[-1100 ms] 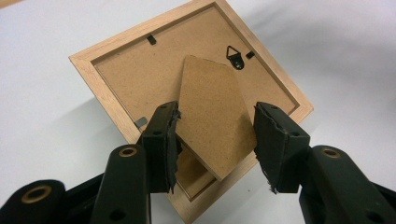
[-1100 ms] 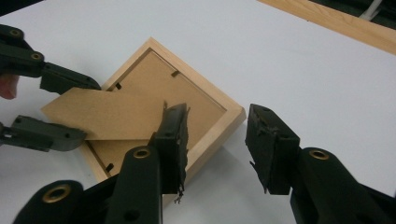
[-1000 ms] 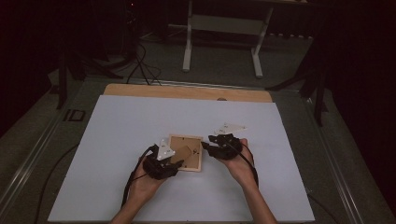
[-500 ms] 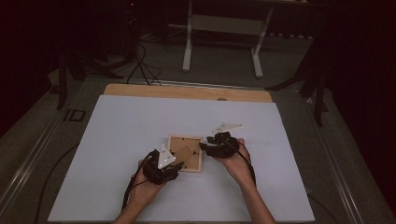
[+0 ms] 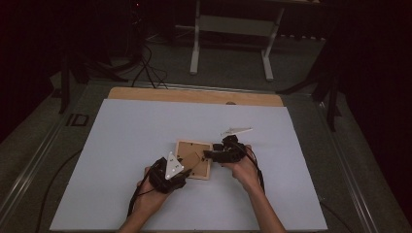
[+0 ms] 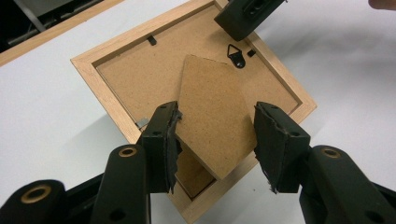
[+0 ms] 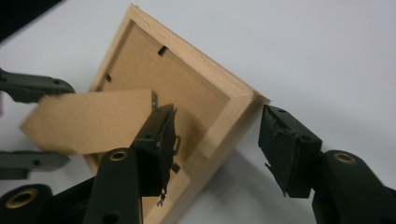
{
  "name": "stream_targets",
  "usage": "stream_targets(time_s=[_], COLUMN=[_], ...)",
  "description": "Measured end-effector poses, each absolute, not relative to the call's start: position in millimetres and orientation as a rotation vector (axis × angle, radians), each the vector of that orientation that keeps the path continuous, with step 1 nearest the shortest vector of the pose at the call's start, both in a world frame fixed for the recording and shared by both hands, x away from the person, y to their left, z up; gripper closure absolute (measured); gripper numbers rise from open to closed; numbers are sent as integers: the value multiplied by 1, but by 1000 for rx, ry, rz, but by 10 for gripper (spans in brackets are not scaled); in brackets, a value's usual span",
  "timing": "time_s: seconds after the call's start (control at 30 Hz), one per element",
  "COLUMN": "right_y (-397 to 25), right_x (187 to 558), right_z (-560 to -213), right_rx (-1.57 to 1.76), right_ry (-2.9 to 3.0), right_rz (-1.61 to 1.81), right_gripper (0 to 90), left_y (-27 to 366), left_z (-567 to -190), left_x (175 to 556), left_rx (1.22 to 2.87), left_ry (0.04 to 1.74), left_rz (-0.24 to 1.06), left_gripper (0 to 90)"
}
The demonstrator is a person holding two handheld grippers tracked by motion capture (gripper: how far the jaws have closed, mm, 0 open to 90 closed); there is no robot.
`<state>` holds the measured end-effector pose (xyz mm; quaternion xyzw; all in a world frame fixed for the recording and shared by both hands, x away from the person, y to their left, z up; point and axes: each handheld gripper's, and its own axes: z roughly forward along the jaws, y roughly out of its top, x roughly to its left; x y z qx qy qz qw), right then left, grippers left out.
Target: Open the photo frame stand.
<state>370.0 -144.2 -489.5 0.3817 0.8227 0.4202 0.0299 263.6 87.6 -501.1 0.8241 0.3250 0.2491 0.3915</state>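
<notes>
A small wooden picture frame (image 5: 187,151) lies face down on the white table, its brown backing up. Its cardboard stand flap (image 6: 210,107) is lifted off the backing. My left gripper (image 5: 180,175) is at the frame's near left corner. It is open, its jaws straddling the flap (image 6: 217,135) close to both side edges. My right gripper (image 5: 210,154) comes in from the frame's right side. It is open over a frame corner (image 7: 217,135), one jaw above the backing and the other off the frame (image 7: 187,60). The raised flap (image 7: 93,121) reaches toward the left gripper's jaws.
The white table top (image 5: 121,145) has open room on all sides of the frame. A wooden strip (image 5: 194,95) runs along its far edge. Beyond it stand a metal rack's legs (image 5: 195,48) and floor cables (image 5: 145,63).
The left gripper has tipped down onto the frame's near corner. The right gripper has slid a little left onto the frame's right edge.
</notes>
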Motion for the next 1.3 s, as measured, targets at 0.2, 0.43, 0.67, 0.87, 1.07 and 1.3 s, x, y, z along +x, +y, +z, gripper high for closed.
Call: stream_targets(time_s=[0.2,0.43,0.67,0.87,1.07,1.3], right_y=[-145,-146,-144,-145,-143,-146], right_x=[375,379,373,368,364,361], right_z=[-494,-498,-495,-492,-489,-486], right_rx=[1202,1210,1159,1106,1051,1023], right_ry=[2563,2598,2586,2574,2565,2549], right_rz=[1306,1335,1307,1318,1299,1343], right_gripper=[428,415,433,444,449,462], left_y=[88,89,96,103,102,107], left_z=[-502,-503,-505,-506,-504,-502], left_x=[263,263,270,280,280,283], left_rx=[2091,2095,2109,2070,2063,2031], left_ry=[817,792,808,851,858,863], left_rz=[637,646,542,315,282,219], left_gripper=[520,520,512,481,491,570])
